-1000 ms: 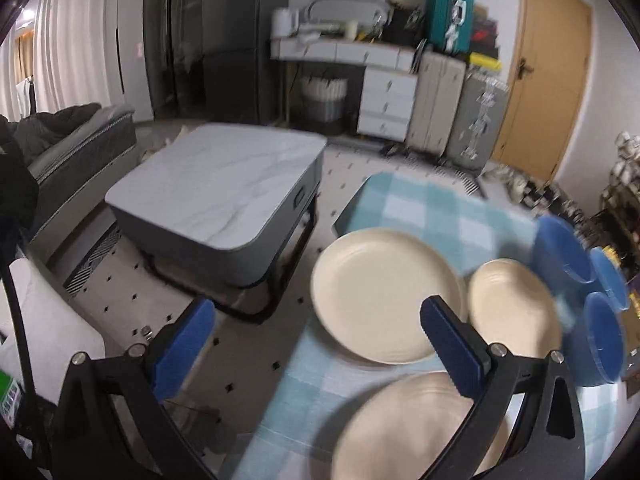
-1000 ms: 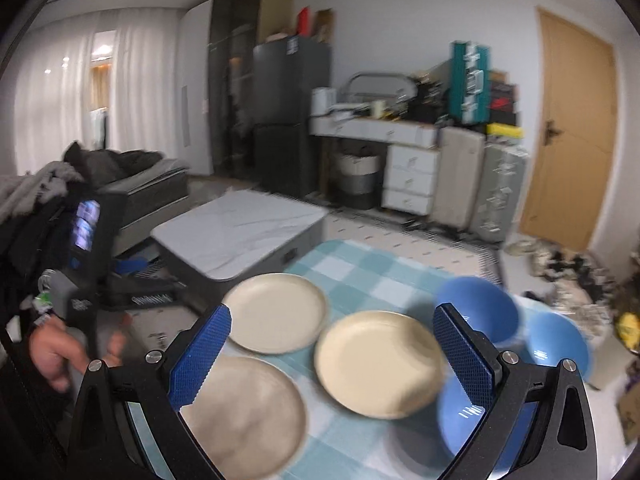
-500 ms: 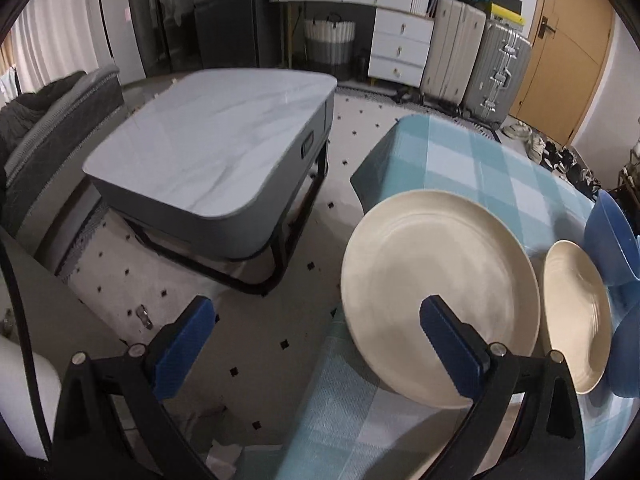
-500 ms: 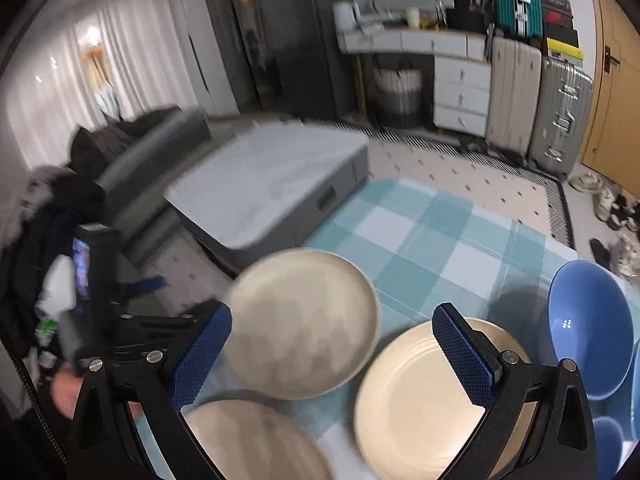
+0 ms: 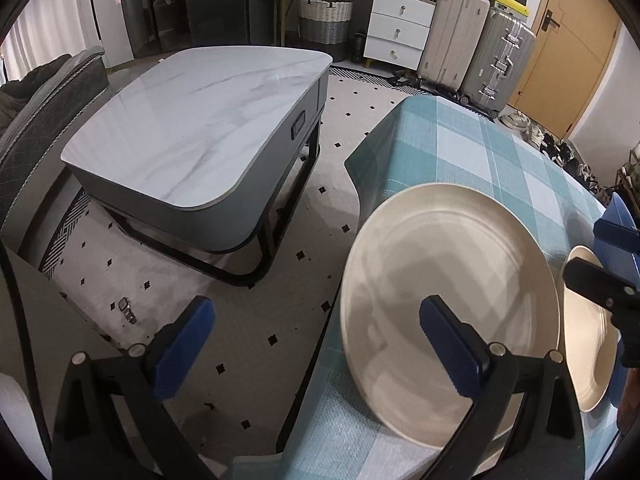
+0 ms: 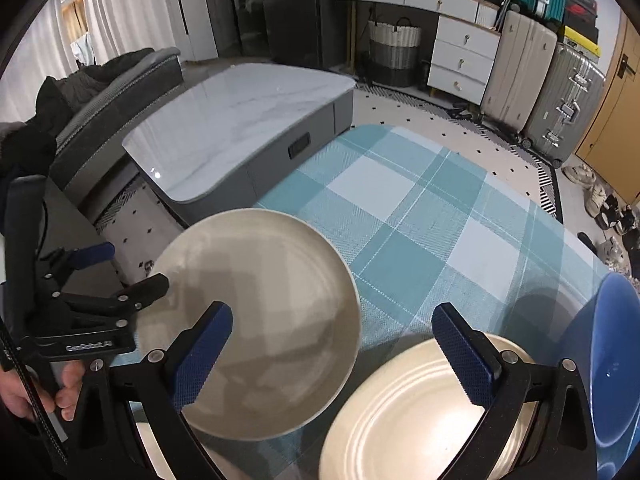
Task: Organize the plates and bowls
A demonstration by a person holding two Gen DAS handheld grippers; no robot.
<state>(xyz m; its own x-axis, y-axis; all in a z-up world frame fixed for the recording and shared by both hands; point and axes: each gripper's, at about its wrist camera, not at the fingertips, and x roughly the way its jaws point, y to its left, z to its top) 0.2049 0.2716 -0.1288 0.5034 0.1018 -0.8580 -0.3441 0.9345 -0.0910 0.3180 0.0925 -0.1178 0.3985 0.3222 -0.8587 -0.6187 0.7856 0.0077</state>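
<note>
Barely begun: on the checked counter [image 6: 420, 208] two cream plates [image 6: 260, 316] [image 6: 416, 412] lie unstacked beside a blue bowl [image 6: 616, 364], while left gripper [image 5: 316, 344] and right gripper [image 6: 332, 344] hover, jaws apart, holding nothing.

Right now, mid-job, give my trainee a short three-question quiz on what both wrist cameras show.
1. True or false: the left tool is shut on the large cream plate.
2. Which dish lies between the right tool's fingers in its own view? A) the ridged cream plate B) the blue bowl C) a glass
3. Fill in: the plates rest on a teal and white ______ tablecloth.

Key:
1. False: both tools are open and the left tool's fingers straddle the plate's edge without gripping it.
2. A, partly: only its upper left portion shows in the gap.
3. Checked.
</note>
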